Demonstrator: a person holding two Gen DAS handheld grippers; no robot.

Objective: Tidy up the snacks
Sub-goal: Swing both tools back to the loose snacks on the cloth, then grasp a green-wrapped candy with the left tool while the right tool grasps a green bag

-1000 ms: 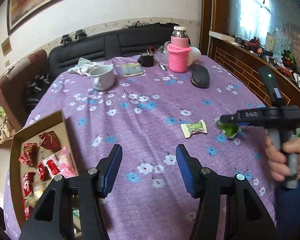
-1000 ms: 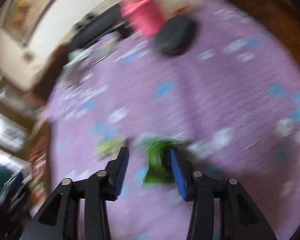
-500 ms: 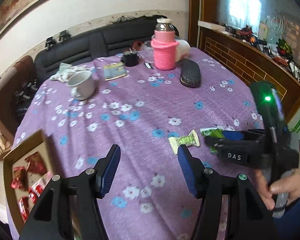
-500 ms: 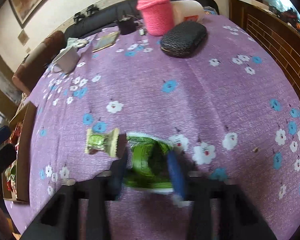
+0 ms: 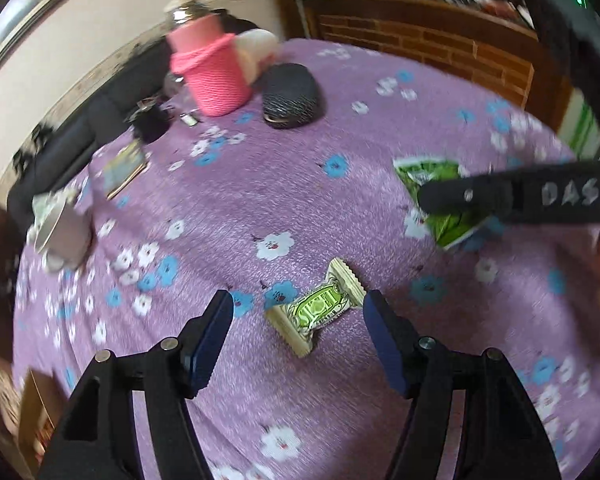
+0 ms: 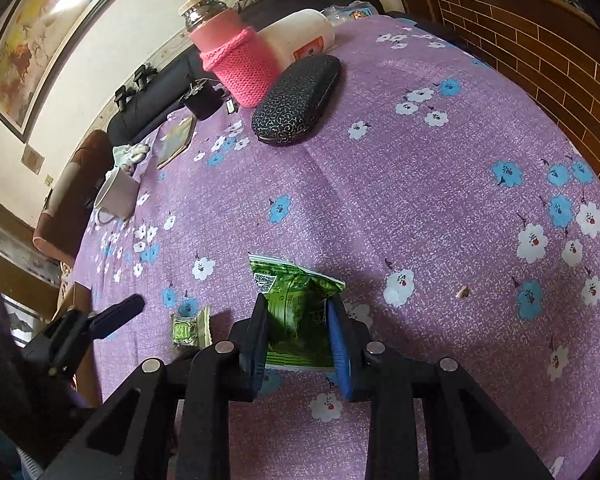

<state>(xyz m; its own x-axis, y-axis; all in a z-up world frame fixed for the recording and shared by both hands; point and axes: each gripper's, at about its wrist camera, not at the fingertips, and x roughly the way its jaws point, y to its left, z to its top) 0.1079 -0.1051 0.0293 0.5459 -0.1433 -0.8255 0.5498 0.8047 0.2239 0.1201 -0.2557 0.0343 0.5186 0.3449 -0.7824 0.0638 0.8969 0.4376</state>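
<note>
Blurring flask [image 5: 212, 68], fingers [image 6: 258, 336] covering packet [image 6: 296, 312]

A home living room — black sofa [image 6: 168, 80], framed painting [image 6: 32, 40], floral tablecloth [image 6: 380, 184].

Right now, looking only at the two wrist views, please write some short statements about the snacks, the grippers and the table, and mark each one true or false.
1. The right gripper is shut on the green crinkled snack bag. True.
2. The small cream-and-green wrapped candy is clamped by the left gripper. False: it lies on the purple flowered tablecloth between open jaws, untouched; they have just been opening.
3. The black patterned glasses case lies next to the bottle in a pink knitted sleeve. True.
4. The white mug stands upright. False: it lies tipped on its side.
5. The two snacks are stacked. False: they lie apart, side by side.
</note>
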